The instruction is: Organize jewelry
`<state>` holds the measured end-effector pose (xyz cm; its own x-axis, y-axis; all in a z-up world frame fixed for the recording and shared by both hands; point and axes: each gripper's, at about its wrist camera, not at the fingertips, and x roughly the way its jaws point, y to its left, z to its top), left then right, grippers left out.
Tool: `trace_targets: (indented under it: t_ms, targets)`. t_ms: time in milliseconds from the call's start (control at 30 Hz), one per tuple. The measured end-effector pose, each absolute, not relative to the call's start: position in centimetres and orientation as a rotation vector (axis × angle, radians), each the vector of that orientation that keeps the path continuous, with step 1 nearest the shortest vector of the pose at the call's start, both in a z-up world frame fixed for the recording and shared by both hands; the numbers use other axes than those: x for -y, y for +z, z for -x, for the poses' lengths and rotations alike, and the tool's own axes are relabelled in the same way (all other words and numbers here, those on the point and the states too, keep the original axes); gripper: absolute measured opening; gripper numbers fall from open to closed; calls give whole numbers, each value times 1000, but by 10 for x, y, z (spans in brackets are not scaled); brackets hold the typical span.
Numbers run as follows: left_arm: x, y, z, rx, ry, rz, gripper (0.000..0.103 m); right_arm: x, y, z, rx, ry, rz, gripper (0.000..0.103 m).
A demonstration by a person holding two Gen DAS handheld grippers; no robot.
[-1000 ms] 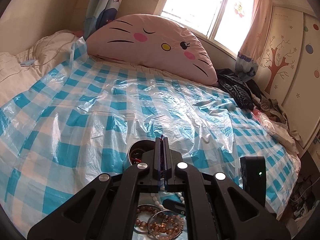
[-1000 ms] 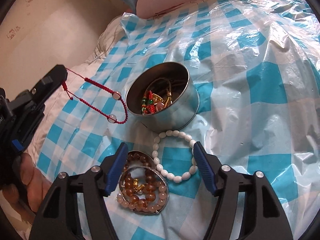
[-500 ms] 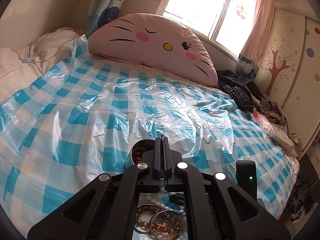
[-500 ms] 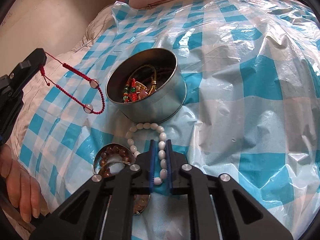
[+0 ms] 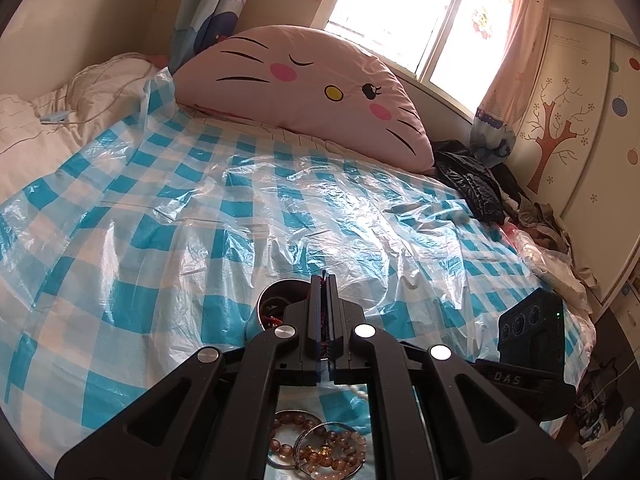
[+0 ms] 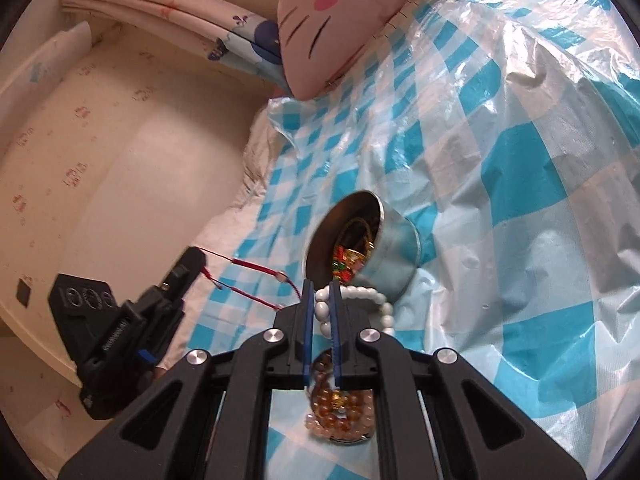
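Note:
My right gripper (image 6: 321, 286) is shut on a white bead bracelet (image 6: 362, 300), which loops out to the right of the blue pads, just in front of a round metal tin (image 6: 384, 248) holding mixed jewelry. My left gripper (image 5: 323, 278) is shut on a red cord bracelet (image 6: 256, 280), whose strands hang from its tip (image 6: 196, 258) in the right wrist view. The tin (image 5: 276, 304) shows partly behind the left fingers. Below both grippers lies a tin lid with amber bead bracelets (image 6: 344, 412) (image 5: 320, 444).
A crinkled blue-and-white checked plastic sheet (image 5: 200, 240) covers the bed. A large pink cat-face pillow (image 5: 304, 96) leans at the head, with dark clothes (image 5: 472, 184) piled at the right. The right gripper's body (image 5: 528, 340) sits at the right of the left wrist view.
My right gripper closed on the white bead bracelet, then rolled and lifted it off the sheet toward the tin. The left gripper stayed put with the red cord.

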<state>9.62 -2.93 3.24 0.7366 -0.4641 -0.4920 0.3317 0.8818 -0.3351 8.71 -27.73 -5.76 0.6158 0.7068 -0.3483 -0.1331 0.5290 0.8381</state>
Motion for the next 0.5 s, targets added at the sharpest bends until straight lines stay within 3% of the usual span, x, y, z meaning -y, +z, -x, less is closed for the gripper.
trace_targets:
  t_ms: [233,367,433,467,500]
  targets:
    - [46,37,-105,-615,-464,219,2,294,-43,-84,-587,651,-1008,8]
    - [53,41,-113,-614,-465,229,2,294,-41,-86,-633,577,-942,9]
    - [53,44,-115,-608,-464,234,2,287,-43,-90,-748,464,-795,21]
    - [53,44,-115,-607,-464,234,2,279,-46,-92,-813,388,-688,44]
    - [53,43,-116,-608,-465,235,2,271,-50,-94,-867,325,-596,53]
